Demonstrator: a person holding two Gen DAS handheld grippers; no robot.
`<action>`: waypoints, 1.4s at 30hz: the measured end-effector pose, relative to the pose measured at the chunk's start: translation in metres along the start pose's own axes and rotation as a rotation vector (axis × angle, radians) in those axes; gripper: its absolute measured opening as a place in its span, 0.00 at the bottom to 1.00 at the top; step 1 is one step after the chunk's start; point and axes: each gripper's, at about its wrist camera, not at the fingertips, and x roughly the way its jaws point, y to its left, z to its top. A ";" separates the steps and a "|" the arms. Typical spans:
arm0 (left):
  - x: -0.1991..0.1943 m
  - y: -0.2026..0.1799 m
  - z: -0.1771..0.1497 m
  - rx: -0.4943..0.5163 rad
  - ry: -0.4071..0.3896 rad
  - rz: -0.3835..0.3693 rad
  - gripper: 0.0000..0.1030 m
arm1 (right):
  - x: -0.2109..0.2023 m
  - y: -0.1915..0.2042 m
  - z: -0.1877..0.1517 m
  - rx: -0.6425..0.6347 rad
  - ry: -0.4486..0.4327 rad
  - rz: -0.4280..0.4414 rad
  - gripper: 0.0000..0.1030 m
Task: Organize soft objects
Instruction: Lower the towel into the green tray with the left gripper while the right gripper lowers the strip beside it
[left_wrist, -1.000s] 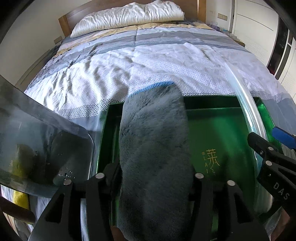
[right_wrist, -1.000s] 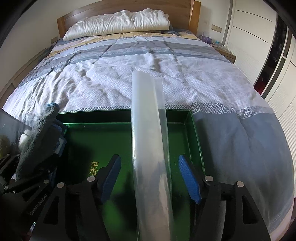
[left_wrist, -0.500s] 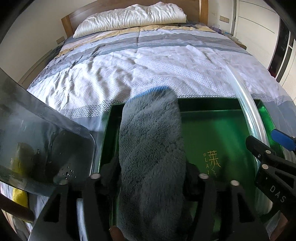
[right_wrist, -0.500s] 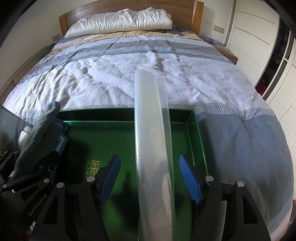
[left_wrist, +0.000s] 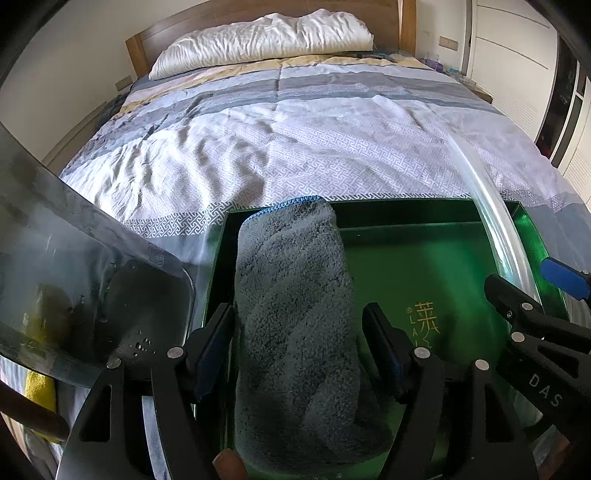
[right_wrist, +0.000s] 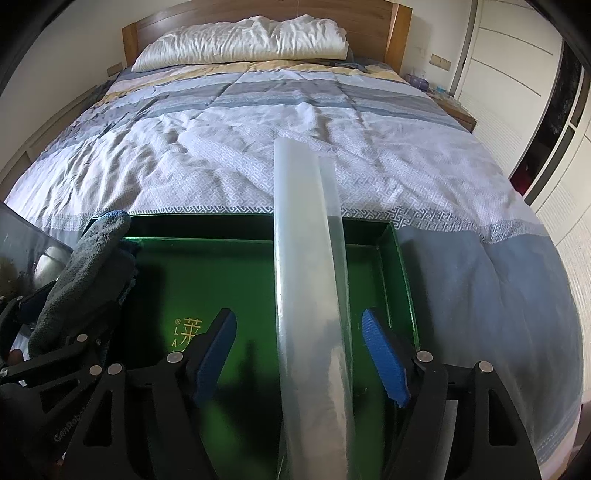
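Left claw: the left gripper (left_wrist: 297, 334) has its jaws spread, with a gap showing on both sides of the rolled grey plush towel with a blue stitched edge (left_wrist: 295, 317) that stands between them; the pads are not pressing it.
Grey towel: it lies lengthwise along the left side of the shallow green tray with gold lettering on its floor (left_wrist: 424, 266), its blue-edged end reaching the tray's far wall.
Right claw: the right gripper (right_wrist: 299, 356) is also wide apart, its blue ribbed pads (right_wrist: 384, 360) clear of the long translucent whitish plastic strip (right_wrist: 306, 266) that runs forward between them.
Plastic strip: it extends over the right half of the green tray and past its far wall; whether it touches the tray floor cannot be told.
Tray: it sits on the bed's patterned white and grey quilt (left_wrist: 295, 140), at the near end.
Left side: a dark tinted clear plastic lid (left_wrist: 85, 280) is beside the tray.
Far end: a white pillow (right_wrist: 243, 37) lies against the wooden headboard (right_wrist: 397, 33).
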 end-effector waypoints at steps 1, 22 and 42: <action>-0.001 0.000 0.000 -0.001 -0.004 0.005 0.64 | -0.001 0.000 0.000 -0.001 -0.003 -0.001 0.71; -0.003 -0.005 -0.003 0.004 -0.024 -0.009 0.80 | -0.015 0.003 0.003 -0.033 -0.064 -0.066 0.88; -0.021 -0.004 0.000 -0.010 -0.073 0.006 0.80 | -0.037 0.010 0.003 -0.054 -0.127 -0.096 0.93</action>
